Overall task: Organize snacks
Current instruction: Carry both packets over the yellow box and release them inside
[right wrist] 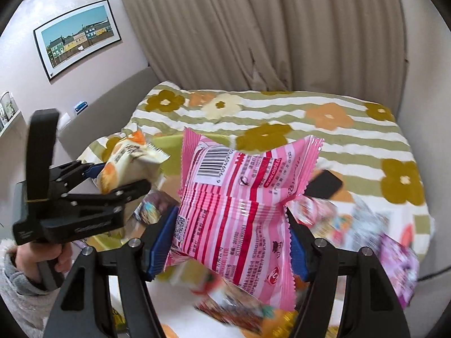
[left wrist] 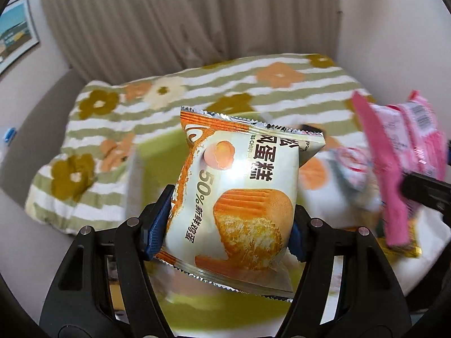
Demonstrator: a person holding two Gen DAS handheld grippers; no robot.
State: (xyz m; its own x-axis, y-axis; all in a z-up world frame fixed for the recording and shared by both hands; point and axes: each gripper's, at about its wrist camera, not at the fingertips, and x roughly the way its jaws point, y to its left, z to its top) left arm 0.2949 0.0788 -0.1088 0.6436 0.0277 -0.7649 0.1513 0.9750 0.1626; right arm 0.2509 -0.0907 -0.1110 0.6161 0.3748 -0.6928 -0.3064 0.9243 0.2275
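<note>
My left gripper (left wrist: 227, 225) is shut on a white and orange chiffon cake packet (left wrist: 239, 197), held up above a lime green box (left wrist: 157, 152) on the bed. The same packet (right wrist: 126, 166) and the left gripper (right wrist: 118, 180) show at the left of the right wrist view. My right gripper (right wrist: 231, 242) is shut on a pink striped snack packet (right wrist: 239, 202), back side with barcode facing me. That pink packet (left wrist: 394, 163) shows at the right of the left wrist view. Both packets are in the air.
A striped floral blanket (right wrist: 310, 118) covers the bed. Several loose snack packets (right wrist: 366, 225) lie on it at the right and below the right gripper. A dark phone-like object (right wrist: 324, 183) lies behind the pink packet. Curtains (right wrist: 253, 28) hang behind; a framed picture (right wrist: 79, 36) is at left.
</note>
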